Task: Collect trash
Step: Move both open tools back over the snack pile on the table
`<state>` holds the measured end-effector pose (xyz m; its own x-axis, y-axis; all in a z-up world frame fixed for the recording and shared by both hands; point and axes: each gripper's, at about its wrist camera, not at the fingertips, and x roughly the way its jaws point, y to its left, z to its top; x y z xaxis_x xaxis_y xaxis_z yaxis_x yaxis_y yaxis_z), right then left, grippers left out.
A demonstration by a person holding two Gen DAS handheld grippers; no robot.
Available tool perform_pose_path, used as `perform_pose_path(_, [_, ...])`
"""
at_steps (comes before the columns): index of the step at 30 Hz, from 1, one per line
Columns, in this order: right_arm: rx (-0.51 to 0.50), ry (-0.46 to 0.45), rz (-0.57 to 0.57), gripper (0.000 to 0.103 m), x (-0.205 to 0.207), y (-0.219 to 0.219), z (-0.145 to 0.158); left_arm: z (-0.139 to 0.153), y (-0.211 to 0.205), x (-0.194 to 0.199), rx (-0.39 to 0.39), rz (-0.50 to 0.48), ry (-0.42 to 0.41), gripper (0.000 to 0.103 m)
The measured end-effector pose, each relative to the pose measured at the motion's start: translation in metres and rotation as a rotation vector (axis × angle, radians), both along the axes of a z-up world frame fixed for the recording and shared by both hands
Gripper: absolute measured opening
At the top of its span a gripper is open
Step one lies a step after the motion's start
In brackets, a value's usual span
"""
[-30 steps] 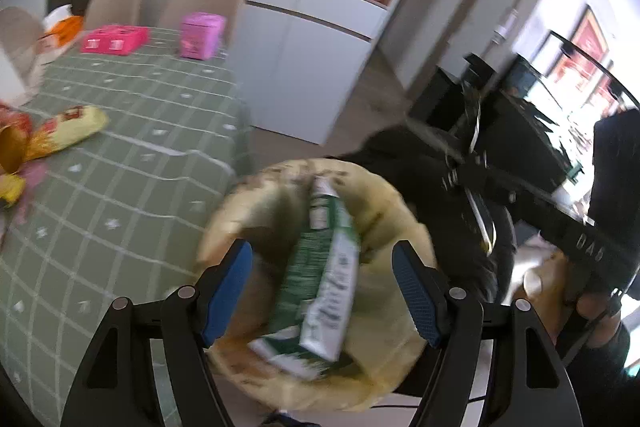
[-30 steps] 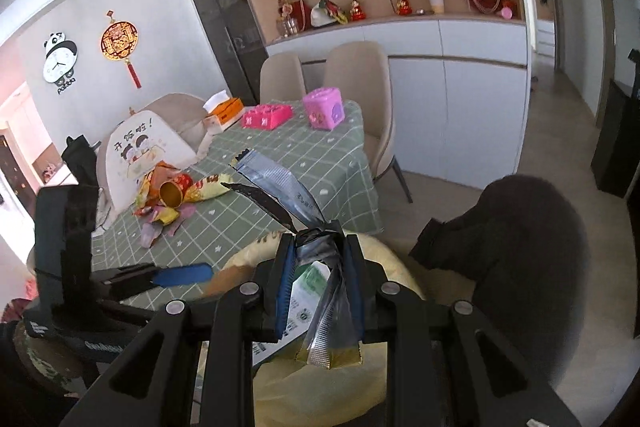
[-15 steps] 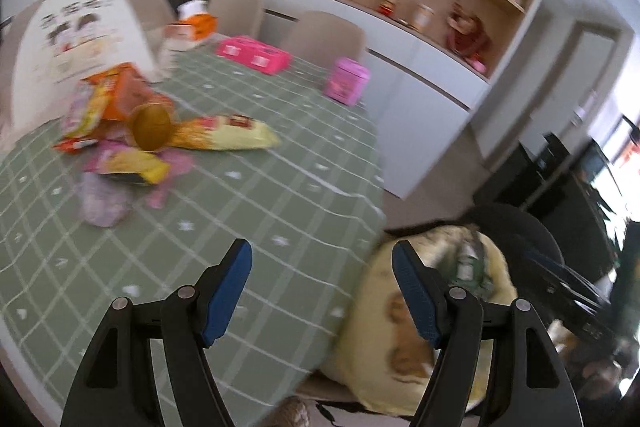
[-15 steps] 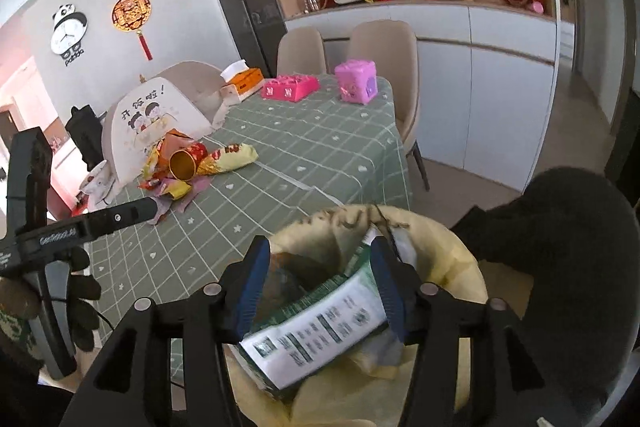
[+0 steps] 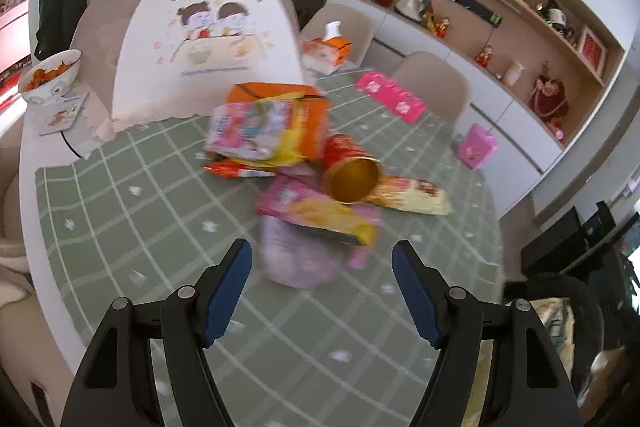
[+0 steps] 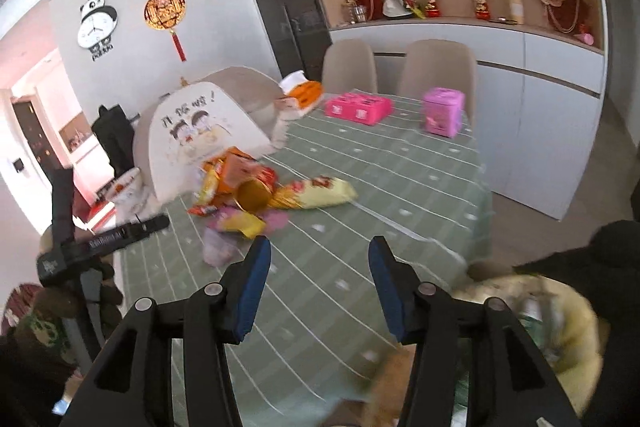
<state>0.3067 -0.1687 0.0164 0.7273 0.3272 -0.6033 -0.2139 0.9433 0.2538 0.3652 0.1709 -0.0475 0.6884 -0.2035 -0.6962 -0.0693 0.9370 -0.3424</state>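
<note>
Bowl [image 5: 48, 75] of oranges at 10 o'clock in the left wrist view, food cover [image 5: 204, 43] just right of it. Trash pile [image 5: 304, 171] sits mid-table on green checked cloth [image 5: 120, 227]: orange and yellow wrappers, pink pouch, gold-mouthed can [image 5: 352, 179] on its side, long yellow bag at 3 o'clock of the can. Left gripper [image 5: 322, 291] wide, nothing between the fingers, pile just beyond at 12 o'clock. Right gripper [image 6: 316, 287] jaws closing slightly but wide, empty, over bare cloth; pile at its 11 o'clock. Yellow trash bag [image 6: 560, 327] at 4 o'clock off the table edge, blurred.
</note>
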Motion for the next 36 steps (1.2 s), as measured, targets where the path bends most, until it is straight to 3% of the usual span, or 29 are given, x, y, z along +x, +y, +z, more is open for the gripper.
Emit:
perform_pose_path(6, [-0.032,0.015,-0.007,0.048,0.041,0.054,-0.002,-0.011,0.052,0.034,-0.087,-0.022,0.031,0.073])
perform_pose_path(11, [-0.063,0.076,0.044,0.048,0.066,0.076,-0.01,-0.008,0.059,0.065,-0.109,0.014,-0.019,0.073])
perform_pose_path(17, [-0.112,0.103,0.131,0.048,0.098,0.078,-0.034,-0.011,0.066,0.105,-0.115,0.118,0.011,0.073])
perform_pose_path(19, [-0.104,0.121,0.154,0.048,0.109,0.078,-0.041,-0.012,0.064,0.111,-0.142,0.14,0.019,0.073])
perform_pose_path(21, [-0.116,0.111,0.193,0.048,0.122,0.08,-0.048,-0.017,0.056,0.116,-0.113,0.142,0.031,0.073])
perform_pose_path(27, [-0.201,0.103,0.282,0.048,0.176,0.1,-0.073,-0.052,0.032,0.111,-0.103,0.068,0.119,0.073])
perform_pose_path(32, [-0.206,0.141,0.299,0.048,0.209,0.093,-0.089,-0.086,0.017,0.113,-0.171,0.084,0.222,0.073])
perform_pose_path(36, [-0.208,0.19,0.291,0.048,0.228,0.078,-0.106,-0.095,0.006,0.108,-0.137,0.095,0.247,0.072])
